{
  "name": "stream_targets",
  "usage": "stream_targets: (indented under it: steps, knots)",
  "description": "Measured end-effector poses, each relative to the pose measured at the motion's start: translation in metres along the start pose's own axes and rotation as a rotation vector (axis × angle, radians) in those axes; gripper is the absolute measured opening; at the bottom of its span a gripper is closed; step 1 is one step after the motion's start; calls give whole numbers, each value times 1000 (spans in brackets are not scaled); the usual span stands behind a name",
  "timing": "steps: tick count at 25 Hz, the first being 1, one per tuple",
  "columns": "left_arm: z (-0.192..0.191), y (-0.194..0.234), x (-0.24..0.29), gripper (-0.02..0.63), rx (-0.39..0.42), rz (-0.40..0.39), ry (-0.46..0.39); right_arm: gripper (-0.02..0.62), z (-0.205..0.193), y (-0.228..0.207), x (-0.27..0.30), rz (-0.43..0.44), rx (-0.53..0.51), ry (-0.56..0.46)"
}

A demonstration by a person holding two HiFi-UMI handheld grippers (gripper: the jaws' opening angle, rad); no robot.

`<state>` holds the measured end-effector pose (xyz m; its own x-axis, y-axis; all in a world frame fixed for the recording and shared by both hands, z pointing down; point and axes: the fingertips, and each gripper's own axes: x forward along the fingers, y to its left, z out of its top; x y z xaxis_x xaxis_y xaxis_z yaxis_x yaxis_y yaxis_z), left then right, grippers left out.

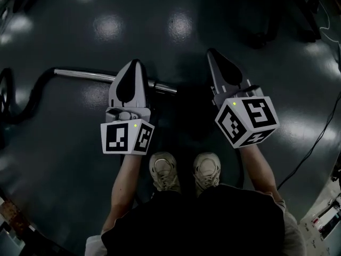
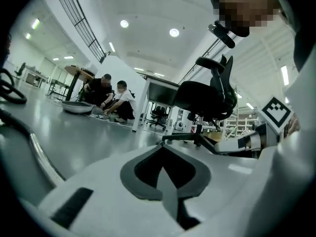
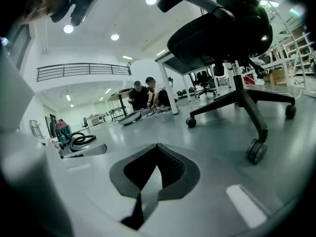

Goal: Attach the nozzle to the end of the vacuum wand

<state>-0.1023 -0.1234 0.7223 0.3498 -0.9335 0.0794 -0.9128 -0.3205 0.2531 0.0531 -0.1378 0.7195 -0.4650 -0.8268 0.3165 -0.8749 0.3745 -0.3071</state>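
A person stands over a vacuum wand [image 1: 85,76] lying on the glossy floor [image 1: 58,159], with a hand-held gripper in each hand. The left hand-held gripper [image 1: 135,65] hangs above the wand's middle and the right hand-held gripper [image 1: 212,53] sits off past its bare end. Both have their jaws pressed together with nothing between them. The wand's other end runs into a dark hose [image 1: 21,108] that curls away at the left. The nozzle cannot be made out in any view. The risks from here look plain: a round, polished tube on a slick floor may roll or skid out of a pinch, and the hose could drag it back as it is lifted. A nozzle pushed on crooked would likely jam or shove the wand away unless the other gripper steadies it — and a cable [image 1: 314,143] trails along the floor at the person's right, easy to snag.
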Motion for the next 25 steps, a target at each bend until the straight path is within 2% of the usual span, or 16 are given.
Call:
stream_targets:
  steps: [2,4,8,13,19,25]
  knots:
    - [-5,1,5,3,-52,-5,-27,7,-8,-2,6,-4,-6,-11]
    - [-9,1,10,3,-55,-14,-35,8,-13,1,13,1,-25,-20]
    - [-20,-1,21,3,18,-21,0,8,-19,7,27,35,-36,-32]
    - [-17,-8,36,3,86,-59,-27,8,-29,4,48,35,-17,-44]
    - [-19,-9,42,3,172,-42,19,8,-29,-4,61,4,79,-48]
    - [-22,-7,45,3,170,-61,23,8,-35,-9,72,-1,88,-4]
